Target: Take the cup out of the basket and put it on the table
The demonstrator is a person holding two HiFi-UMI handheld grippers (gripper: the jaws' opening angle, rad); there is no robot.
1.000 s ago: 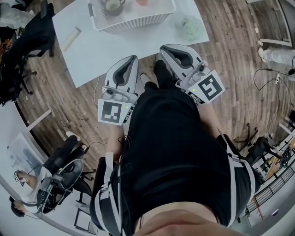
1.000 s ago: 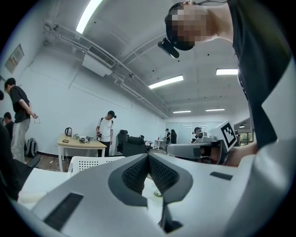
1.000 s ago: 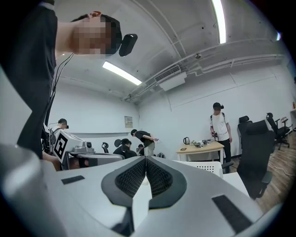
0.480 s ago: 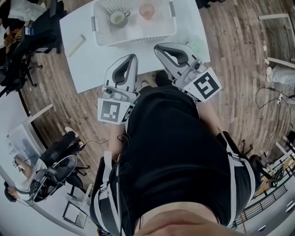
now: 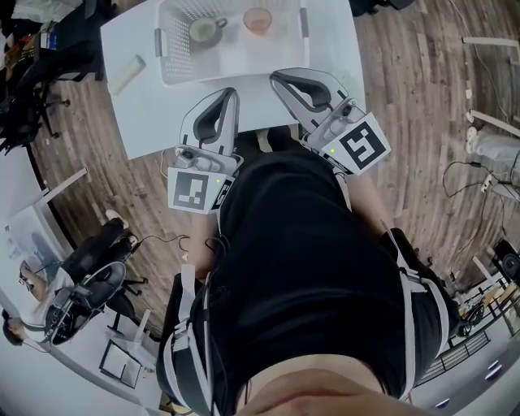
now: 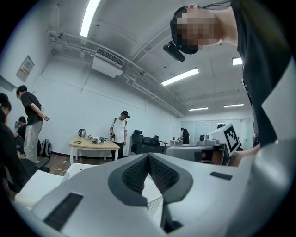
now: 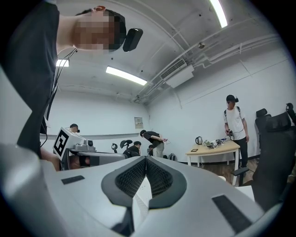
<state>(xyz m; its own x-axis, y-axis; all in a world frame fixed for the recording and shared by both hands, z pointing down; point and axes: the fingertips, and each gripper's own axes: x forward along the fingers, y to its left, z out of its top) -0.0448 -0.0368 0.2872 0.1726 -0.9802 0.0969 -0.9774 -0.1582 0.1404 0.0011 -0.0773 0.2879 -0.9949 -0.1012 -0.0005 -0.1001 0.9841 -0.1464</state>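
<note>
The pale green ceramic cup [image 5: 201, 31] is sitting upright, mouth up and handle pointing right in the head view. It is in the left part of the white slatted plastic basket [image 5: 162, 49] on the white desk [image 5: 154, 114]. A pinkish translucent cup [image 5: 257, 19] is standing beside it. The left tool [image 5: 230, 92] and right tool [image 5: 277, 78] are hovering over the desk's near edge, jaws pressed together, gripping nothing.

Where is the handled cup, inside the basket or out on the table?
Inside. The handled cup stands upright within the walls of the white basket, beside a pinkish cup.
</note>
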